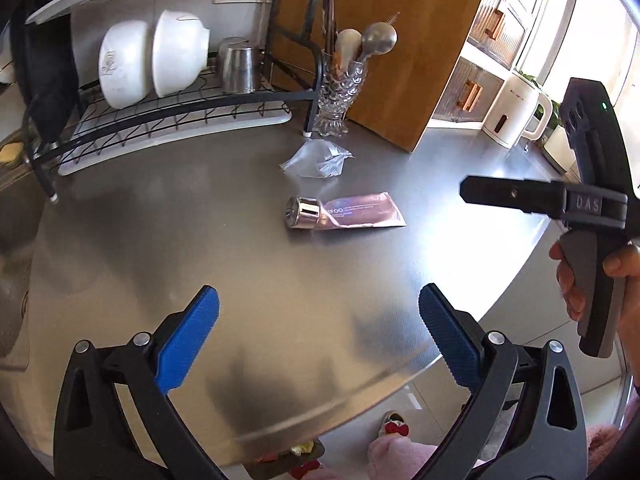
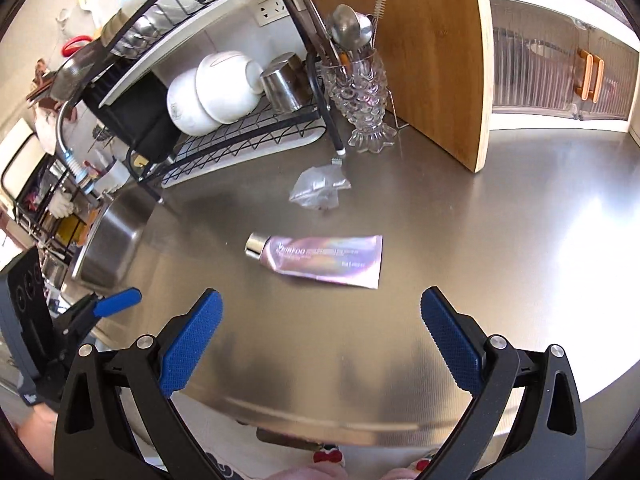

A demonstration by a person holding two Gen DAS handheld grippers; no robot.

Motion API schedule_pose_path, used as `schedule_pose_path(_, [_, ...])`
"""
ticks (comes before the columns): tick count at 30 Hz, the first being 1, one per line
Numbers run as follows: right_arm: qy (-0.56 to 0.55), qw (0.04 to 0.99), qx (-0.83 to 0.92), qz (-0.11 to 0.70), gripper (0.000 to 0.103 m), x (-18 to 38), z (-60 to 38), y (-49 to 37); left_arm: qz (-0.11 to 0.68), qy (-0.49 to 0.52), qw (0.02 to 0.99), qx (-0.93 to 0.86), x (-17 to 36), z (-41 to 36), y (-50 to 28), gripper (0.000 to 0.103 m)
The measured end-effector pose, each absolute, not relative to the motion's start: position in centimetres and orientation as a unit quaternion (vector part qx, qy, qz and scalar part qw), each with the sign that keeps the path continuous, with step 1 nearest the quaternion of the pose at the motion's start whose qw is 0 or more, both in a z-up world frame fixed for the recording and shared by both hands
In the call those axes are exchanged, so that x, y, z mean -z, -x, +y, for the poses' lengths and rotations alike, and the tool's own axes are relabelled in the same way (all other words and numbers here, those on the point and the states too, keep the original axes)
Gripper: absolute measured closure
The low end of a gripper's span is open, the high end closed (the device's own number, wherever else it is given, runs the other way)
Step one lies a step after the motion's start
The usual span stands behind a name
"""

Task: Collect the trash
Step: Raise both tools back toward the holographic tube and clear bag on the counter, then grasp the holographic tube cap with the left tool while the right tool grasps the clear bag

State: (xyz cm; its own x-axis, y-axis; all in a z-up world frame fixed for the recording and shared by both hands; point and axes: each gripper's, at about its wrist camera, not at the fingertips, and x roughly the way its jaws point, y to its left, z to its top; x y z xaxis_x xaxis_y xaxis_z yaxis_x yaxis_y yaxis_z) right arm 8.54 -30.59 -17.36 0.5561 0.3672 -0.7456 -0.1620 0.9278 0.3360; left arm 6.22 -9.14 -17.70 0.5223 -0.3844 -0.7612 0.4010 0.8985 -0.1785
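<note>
Steel bench (image 2: 480, 240) carries a pink tube (image 2: 320, 260) and crumpled wrapper (image 2: 320, 189) before a glass utensil holder (image 2: 362, 100), while both tongs, left (image 1: 319, 336) and right (image 2: 322, 338), gape wide, empty.

We look from the left wrist forward over the steel counter (image 1: 168, 248) from near its front edge, facing the dish rack (image 1: 176, 120) and wall, with the right gripper (image 1: 476, 194) entering at the right edge. From the right wrist we face the same counter (image 2: 500, 240) from further right, tilted, closer to the tube (image 2: 324, 260). Both views share the tube (image 1: 352, 214), crumpled plastic (image 1: 318, 158), glass holder (image 1: 340, 96) and cutting board (image 1: 400, 40)
</note>
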Motion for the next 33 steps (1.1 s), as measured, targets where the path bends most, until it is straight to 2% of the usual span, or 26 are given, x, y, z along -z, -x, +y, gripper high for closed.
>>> schedule_pose_path(5, [-0.112,0.868,-0.157,0.458,0.003,18.1,-29.5,-13.9,0.444,0.000,0.864,0.239,19.0,-11.1,-9.6,0.008])
schedule_pose_path(11, [-0.118,0.851,-0.164,0.485,0.008,20.2,-27.9,-18.2,0.452,-0.005,0.856,0.252,20.4,-12.0,-12.4,0.009])
schedule_pose_path(23, [-0.121,0.834,-0.169,0.512,0.012,22.5,-26.8,-22.1,0.453,-0.040,0.829,0.324,22.1,-13.4,-15.3,0.010])
schedule_pose_path(28, [-0.120,0.825,-0.170,0.525,0.020,23.3,-26.7,-23.1,0.451,-0.087,0.814,0.356,22.6,-14.4,-15.9,0.014])
schedule_pose_path(31, [-0.120,0.823,-0.169,0.529,0.032,23.7,-27.0,-23.3,0.458,-0.093,0.807,0.361,23.1,-14.6,-16.4,0.018])
schedule_pose_path(33, [-0.117,0.822,-0.168,0.532,0.044,23.9,-26.9,-23.5,0.464,-0.087,0.805,0.361,23.5,-14.5,-17.1,0.022])
